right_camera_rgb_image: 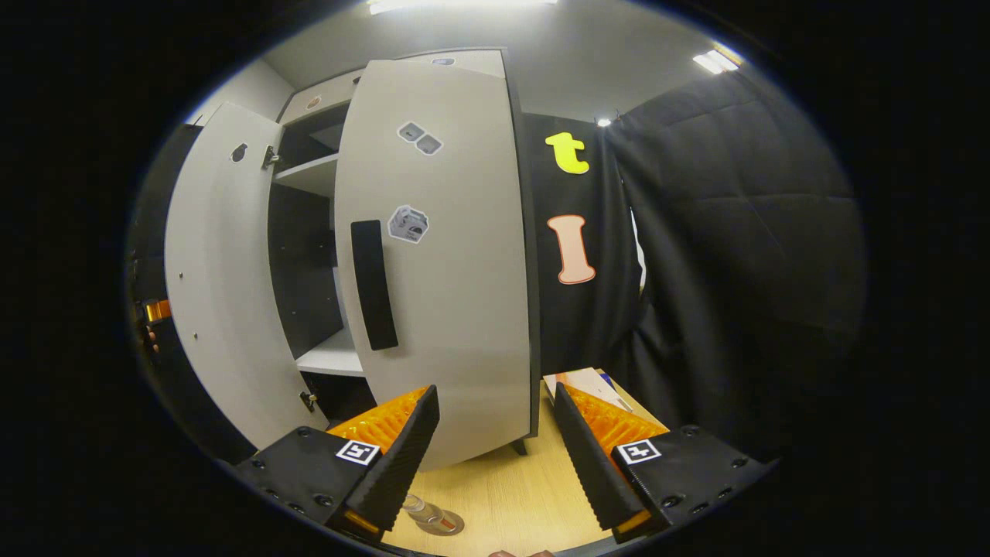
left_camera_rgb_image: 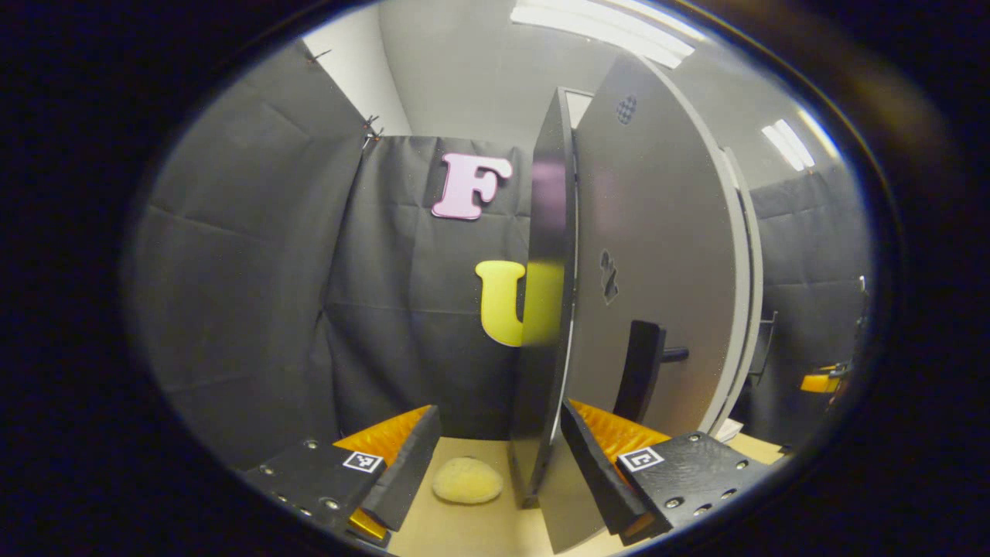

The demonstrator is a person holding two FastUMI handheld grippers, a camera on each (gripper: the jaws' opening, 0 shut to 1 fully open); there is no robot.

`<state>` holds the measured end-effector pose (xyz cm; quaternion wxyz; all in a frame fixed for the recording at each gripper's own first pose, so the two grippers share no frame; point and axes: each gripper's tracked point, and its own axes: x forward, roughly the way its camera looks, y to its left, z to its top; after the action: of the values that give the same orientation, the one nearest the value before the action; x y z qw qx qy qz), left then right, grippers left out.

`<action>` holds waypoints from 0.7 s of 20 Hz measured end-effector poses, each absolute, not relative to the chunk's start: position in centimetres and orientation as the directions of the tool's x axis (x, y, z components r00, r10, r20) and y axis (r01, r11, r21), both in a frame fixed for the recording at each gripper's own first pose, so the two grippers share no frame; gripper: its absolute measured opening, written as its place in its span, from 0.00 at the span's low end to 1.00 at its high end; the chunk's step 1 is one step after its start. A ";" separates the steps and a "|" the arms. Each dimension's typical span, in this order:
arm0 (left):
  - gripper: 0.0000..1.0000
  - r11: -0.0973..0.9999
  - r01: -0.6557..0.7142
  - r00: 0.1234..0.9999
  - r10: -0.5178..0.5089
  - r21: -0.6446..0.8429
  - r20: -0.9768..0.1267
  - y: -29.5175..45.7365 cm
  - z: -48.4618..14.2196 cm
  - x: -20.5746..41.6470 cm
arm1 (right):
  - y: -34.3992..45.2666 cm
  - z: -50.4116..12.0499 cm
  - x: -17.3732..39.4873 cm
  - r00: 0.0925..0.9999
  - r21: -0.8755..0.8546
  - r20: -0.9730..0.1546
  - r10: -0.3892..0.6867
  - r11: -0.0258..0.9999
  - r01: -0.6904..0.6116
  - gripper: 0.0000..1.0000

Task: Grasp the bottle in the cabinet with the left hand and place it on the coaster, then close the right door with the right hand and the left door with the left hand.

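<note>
My left gripper point(left_camera_rgb_image: 499, 456) straddles the smooth grey left door point(left_camera_rgb_image: 657, 263) edge, jaws wide, gripping nothing. My right gripper point(right_camera_rgb_image: 495, 441) (jaws equally wide, empty) faces the flat right door point(right_camera_rgb_image: 456, 255) above the woodgrain surface point(right_camera_rgb_image: 510, 495).

walls: black cloth point(right_camera_rgb_image: 735, 255) | ceiling: grey, strip lights point(left_camera_rgb_image: 603, 31) lit | table point(right_camera_rgb_image: 510, 495): light wood | upper left corner: white wall point(left_camera_rgb_image: 356, 70)

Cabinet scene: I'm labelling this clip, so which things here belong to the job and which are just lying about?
Job: left door, right door, bottle, left tool and right tool, both open.
Lying about: pale round pad, papers by the right door.
</note>
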<state>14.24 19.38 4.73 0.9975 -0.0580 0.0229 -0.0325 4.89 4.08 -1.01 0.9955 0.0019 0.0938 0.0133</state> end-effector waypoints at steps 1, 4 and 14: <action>0.94 0.990 0.072 0.996 -0.078 -0.124 -0.040 19.0 4.7 14.7 | 3.8 -1.1 4.6 0.981 0.007 -0.192 0.016 1.000 -0.015 0.95; 0.94 0.991 0.075 0.996 -0.079 -0.107 -0.035 18.9 5.0 14.8 | 2.9 -1.0 4.2 0.983 0.021 -0.184 -0.013 1.000 0.018 0.95; 0.94 0.990 0.121 0.991 -0.125 -0.075 -0.038 11.2 5.6 15.1 | 0.8 -1.7 3.9 0.980 0.078 -0.195 -0.042 0.995 0.058 0.92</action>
<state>15.10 11.16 5.65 0.9972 -0.0363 0.0214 -0.0617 3.85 0.77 -1.73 0.9941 0.0416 0.0969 -0.0250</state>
